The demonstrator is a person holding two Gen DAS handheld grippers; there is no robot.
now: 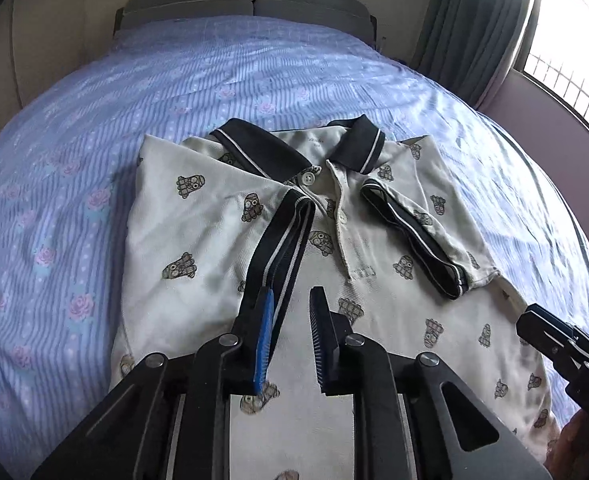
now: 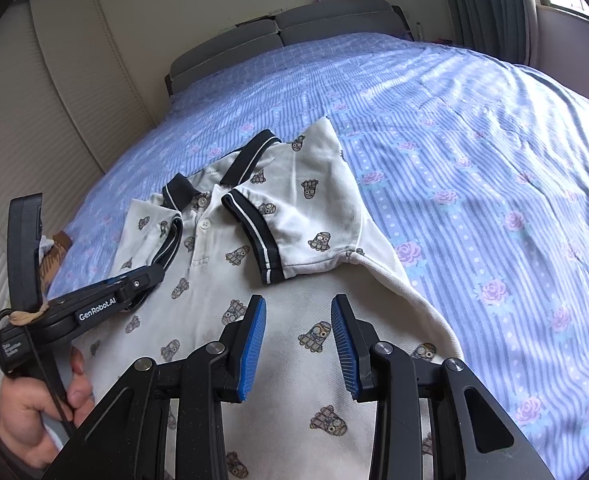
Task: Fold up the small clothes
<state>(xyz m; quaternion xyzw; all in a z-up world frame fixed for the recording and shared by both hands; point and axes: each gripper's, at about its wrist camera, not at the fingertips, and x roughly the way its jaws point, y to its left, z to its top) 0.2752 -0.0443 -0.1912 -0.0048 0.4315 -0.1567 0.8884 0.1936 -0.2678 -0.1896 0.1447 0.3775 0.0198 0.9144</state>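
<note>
Left wrist view: the left tongs point(image 1: 292, 304) hang over the shirt point(image 1: 198, 240), which lies face up on the bed point(image 1: 74, 168), collar point(image 1: 262, 146) toward the headboard point(image 1: 250, 4). The blue pads stand a narrow gap apart with nothing between them, so these tongs are open and empty. The shirt is cream with small printed figures, a dark collar and dark sleeve cuffs edged in white. The sleeve on the left of this picture is folded in over the chest, its cuff point(image 1: 282, 248) running down to just beside the left pad. The other sleeve is also folded in, its cuff point(image 1: 414, 236) lying slantwise across the chest on the far side of the button placket point(image 1: 340, 216). At the right edge the tip of the right tongs point(image 1: 534, 320) shows over the shirt's side; its jaws cannot be read from here. A curtain point(image 1: 466, 32) and a window point(image 1: 566, 40) stand past the bed.

Right wrist view: the right tongs point(image 2: 298, 312) hover above the shirt's lower front, pads well apart and empty, so open. Just beyond them lies a folded sleeve with its cuff point(image 2: 254, 236). On the left the left tongs reach in over the shirt near the other folded cuff point(image 2: 170, 244), held by a hand point(image 2: 34, 412) at the lower left. The sheet is blue with stripes and pink roses. Pale closet doors point(image 2: 54, 112) stand beside the bed.
</note>
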